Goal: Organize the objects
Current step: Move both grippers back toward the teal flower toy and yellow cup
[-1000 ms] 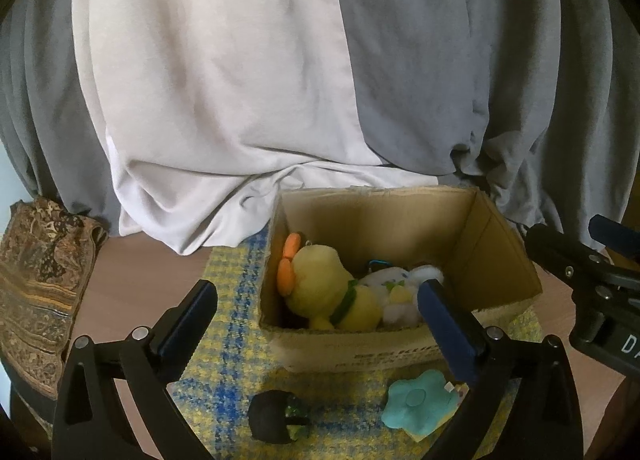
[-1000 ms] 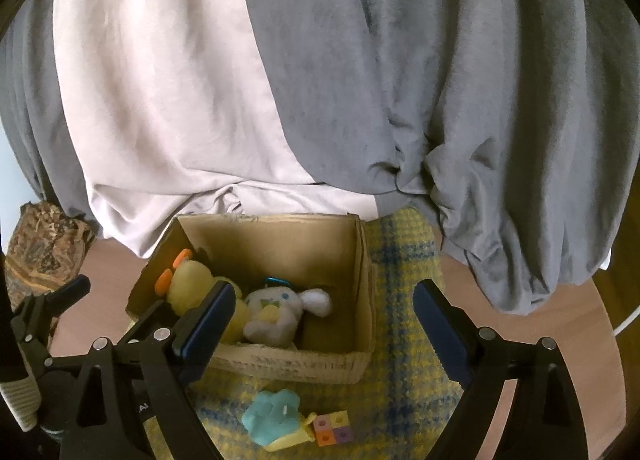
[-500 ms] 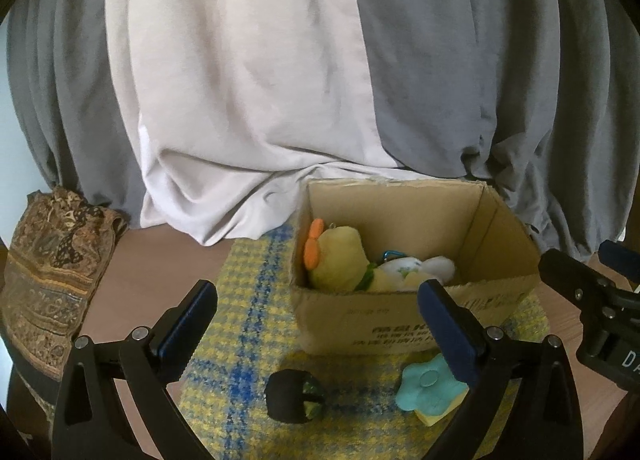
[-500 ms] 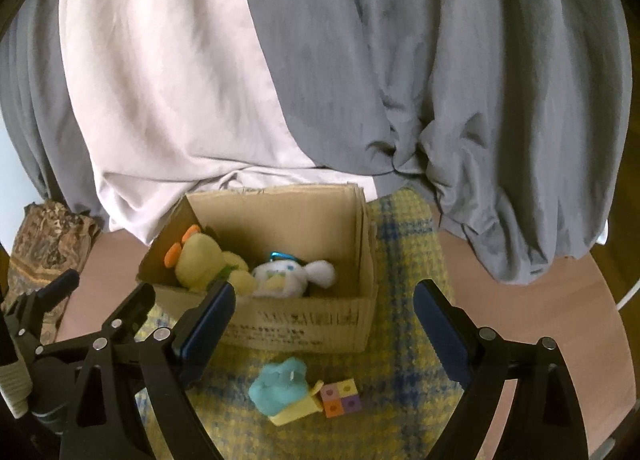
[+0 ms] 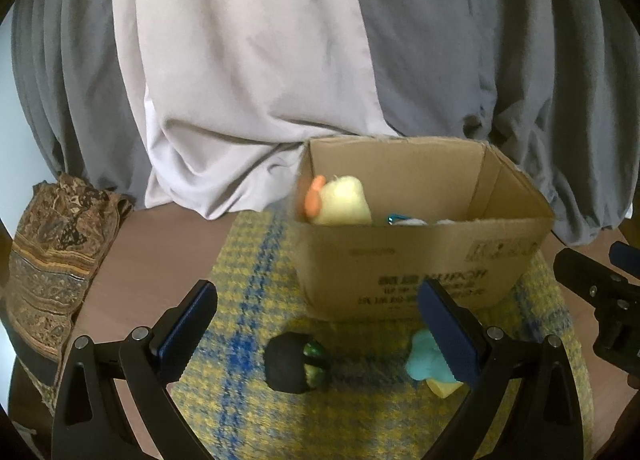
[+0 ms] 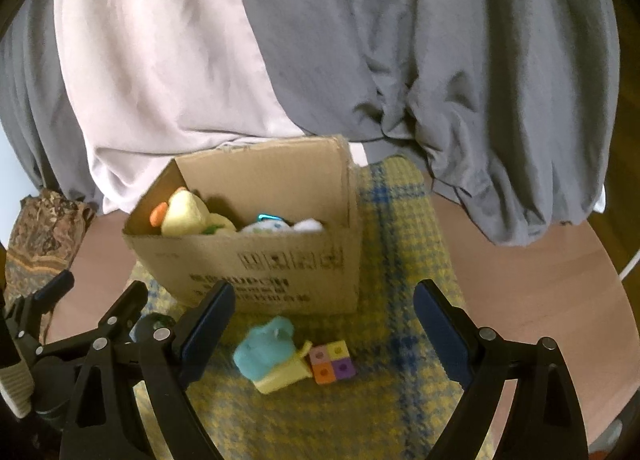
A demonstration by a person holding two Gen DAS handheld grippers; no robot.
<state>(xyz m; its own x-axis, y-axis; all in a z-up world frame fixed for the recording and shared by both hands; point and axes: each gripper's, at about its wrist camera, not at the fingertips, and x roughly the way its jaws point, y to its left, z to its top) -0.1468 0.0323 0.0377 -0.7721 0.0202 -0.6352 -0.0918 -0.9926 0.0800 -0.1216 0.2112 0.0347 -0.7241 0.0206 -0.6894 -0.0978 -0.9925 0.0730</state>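
Wrist views: both claws (image 5: 318, 330) (image 6: 324, 326) wide, low over mat (image 6: 396, 220)

Left gripper (image 5: 316, 324) and right gripper (image 6: 324, 320) side by side, jaws wide apart, empty.

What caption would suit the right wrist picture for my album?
Open right hand-held gripper hovers over a teal toy and colored cube before a cardboard box of plush toys.
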